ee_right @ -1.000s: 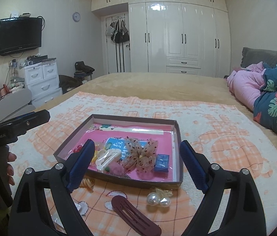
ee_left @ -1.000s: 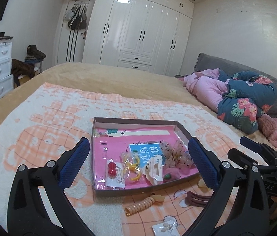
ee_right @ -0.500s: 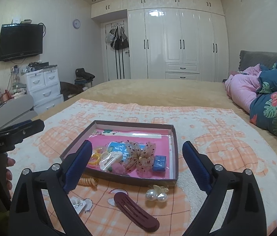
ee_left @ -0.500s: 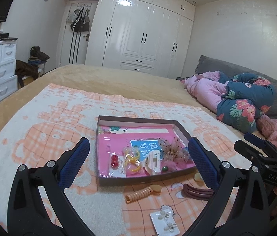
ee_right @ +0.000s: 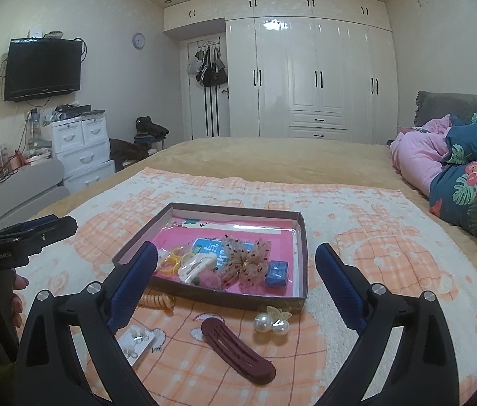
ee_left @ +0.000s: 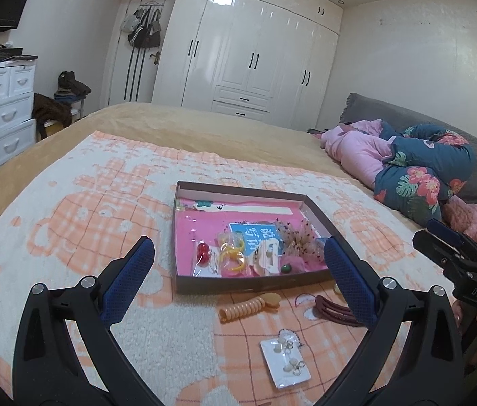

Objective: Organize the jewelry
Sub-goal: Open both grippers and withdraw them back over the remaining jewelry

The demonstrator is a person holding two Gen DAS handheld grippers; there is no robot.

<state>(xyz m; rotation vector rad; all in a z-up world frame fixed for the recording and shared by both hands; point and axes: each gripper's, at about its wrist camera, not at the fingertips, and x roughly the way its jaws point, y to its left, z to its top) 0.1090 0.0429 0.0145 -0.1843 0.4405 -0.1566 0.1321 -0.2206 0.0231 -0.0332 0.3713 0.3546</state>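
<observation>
Both tongs gape wide, nothing between: left tongs [ee_left: 238, 277], right tongs [ee_right: 236, 282]. Shallow tray [ee_right: 301, 233] sits on the orange-checked blanket [ee_right: 390, 257] on the bed, holding clips and a bow. Maroon barrette [ee_right: 238, 350], pearl clip [ee_right: 270, 321], spiral tie [ee_left: 243, 309] lie just before it.

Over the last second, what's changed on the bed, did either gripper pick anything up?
Both views now show more blanket in front of the tray, so each hand-held gripper has drawn back from it. The right hand-held gripper opened slightly wider; the left hand-held gripper is open too. Nothing was picked up or released. The maroon hair clip, pearl clip, coil hair tie and earring card lie where they were.
</observation>
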